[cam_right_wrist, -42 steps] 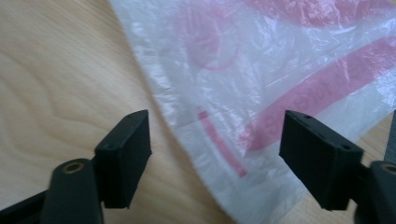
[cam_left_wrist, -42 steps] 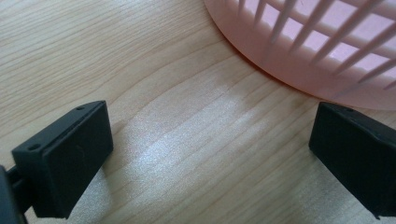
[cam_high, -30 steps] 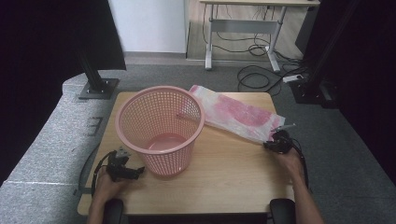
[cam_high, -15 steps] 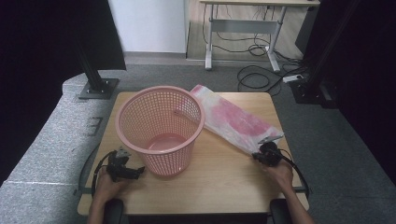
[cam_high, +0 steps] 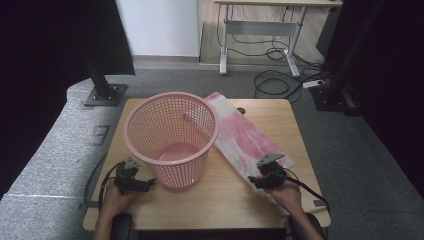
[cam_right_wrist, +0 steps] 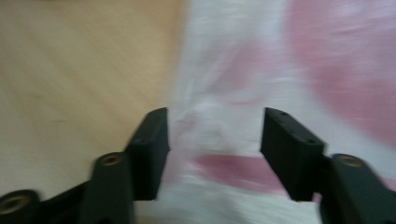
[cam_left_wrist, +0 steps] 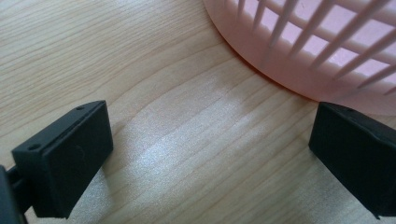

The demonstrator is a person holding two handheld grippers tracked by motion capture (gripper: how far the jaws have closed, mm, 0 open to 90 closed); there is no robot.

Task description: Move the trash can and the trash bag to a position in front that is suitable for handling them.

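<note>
A pink mesh basket (cam_high: 171, 137) stands upright at the bench (cam_high: 235, 200) centre-left, its wall overlapping the bag's 9 o'clock edge. The pink-and-white plastic bag (cam_high: 247, 137) lies flat, long axis running from 11 o'clock near the basket rim to 5 o'clock at the bench's near right. The right gripper (cam_high: 257, 181) sits at the bag's 5 o'clock end; its jaws have just been opening, bag film between them, unpinched. The left gripper (cam_high: 146, 184) rests beside the basket's base at 7 o'clock, jaws wide apart over bare wood.
</note>
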